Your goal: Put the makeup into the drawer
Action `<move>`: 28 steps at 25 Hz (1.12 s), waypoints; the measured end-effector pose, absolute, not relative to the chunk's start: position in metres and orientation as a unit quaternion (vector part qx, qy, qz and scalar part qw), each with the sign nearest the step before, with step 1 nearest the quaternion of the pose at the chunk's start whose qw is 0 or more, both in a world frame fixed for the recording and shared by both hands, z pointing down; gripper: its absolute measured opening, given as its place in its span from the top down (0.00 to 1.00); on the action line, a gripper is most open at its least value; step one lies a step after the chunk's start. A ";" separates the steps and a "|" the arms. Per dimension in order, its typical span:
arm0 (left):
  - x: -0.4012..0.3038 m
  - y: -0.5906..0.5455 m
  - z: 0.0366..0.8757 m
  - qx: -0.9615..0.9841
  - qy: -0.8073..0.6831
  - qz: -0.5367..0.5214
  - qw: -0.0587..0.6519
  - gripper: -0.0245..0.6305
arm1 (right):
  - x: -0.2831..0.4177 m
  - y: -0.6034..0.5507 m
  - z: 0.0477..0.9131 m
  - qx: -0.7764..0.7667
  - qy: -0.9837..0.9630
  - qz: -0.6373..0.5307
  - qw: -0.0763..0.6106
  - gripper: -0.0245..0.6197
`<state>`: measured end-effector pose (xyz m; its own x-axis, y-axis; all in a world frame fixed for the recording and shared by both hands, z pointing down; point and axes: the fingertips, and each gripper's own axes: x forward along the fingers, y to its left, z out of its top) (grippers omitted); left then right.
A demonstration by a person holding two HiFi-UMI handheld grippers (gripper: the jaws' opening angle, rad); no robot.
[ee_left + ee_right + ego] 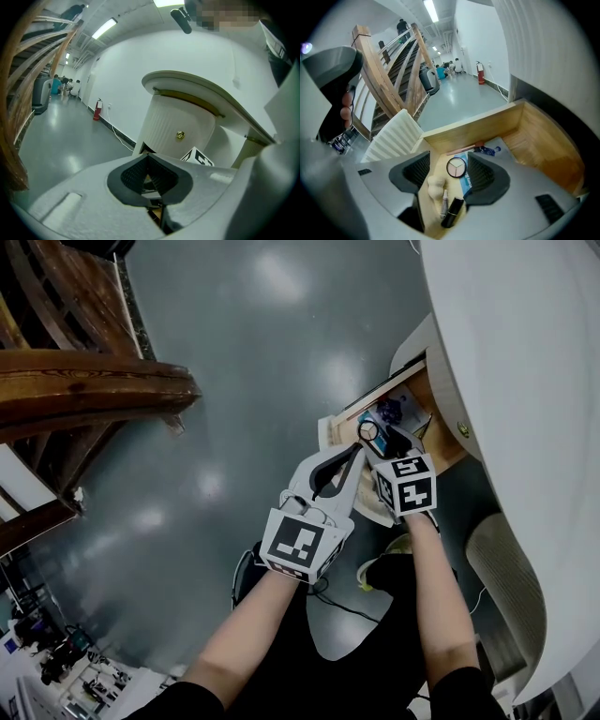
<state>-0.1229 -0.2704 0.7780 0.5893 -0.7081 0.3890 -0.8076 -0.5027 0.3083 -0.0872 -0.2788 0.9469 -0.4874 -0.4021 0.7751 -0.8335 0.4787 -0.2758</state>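
Way off to the left of the drawer (433,401) you've got the wooden staircase (89,390), with shiny grey floor (253,362) between the two.

Your left gripper (354,452) sits just beside the drawer's pulled-out front. Its jaws are pressed together and there's nothing pinched in them.

Next over, your right gripper (449,159) hangs over the open drawer, angled down into it. Its jaws are spread wide, and nothing is clamped: the pads aren't touching anything.

Looking down between those jaws, the makeup is lying on the drawer's wooden bottom:
- A round compact (456,167) with pale shades sits in the gap, on top of a blue packet (465,182).
- Left of the compact there's a beige sponge (433,185).
- Nearer the camera than the sponge are a thin tube (444,199) and a black lipstick (453,212).
- Farther back, near the drawer's far wall, a pinkish stick (464,149) lies next to a small blue item (488,151). I can't tell exactly what either of those is.

The drawer's white ribbed front (391,133) sticks out on its left side. To the right of the drawer and above it is the white table (506,334) it slides out of.
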 end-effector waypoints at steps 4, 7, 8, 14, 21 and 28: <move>-0.124 -0.266 0.772 0.858 -0.443 0.110 0.236 0.95 | -0.083 -0.278 0.934 0.396 -0.796 0.319 0.329 0.58; -0.125 -0.259 0.756 0.856 -0.441 0.116 0.243 0.95 | -0.079 -0.268 0.903 0.408 -0.798 0.308 0.321 0.67; -0.125 -0.257 0.747 0.856 -0.440 0.117 0.245 0.95 | -0.078 -0.264 0.888 0.415 -0.797 0.305 0.315 0.73; -0.125 -0.241 0.684 0.858 -0.431 0.122 0.252 0.95 | -0.090 -0.238 0.787 0.431 -0.810 0.277 0.286 0.90; -0.133 -0.232 0.594 0.863 -0.423 0.119 0.248 0.95 | -0.102 -0.225 0.664 0.445 -0.818 0.270 0.243 0.92; -0.131 -0.218 0.499 0.880 -0.400 0.114 0.228 0.95 | -0.096 -0.221 0.539 0.479 -0.820 0.244 0.197 0.94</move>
<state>-0.1310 -0.2182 0.4985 0.6536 -0.6525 0.3836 -0.7567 -0.5752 0.3109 -0.0962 -0.2212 0.5389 -0.4633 -0.6900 0.5561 -0.8817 0.4222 -0.2107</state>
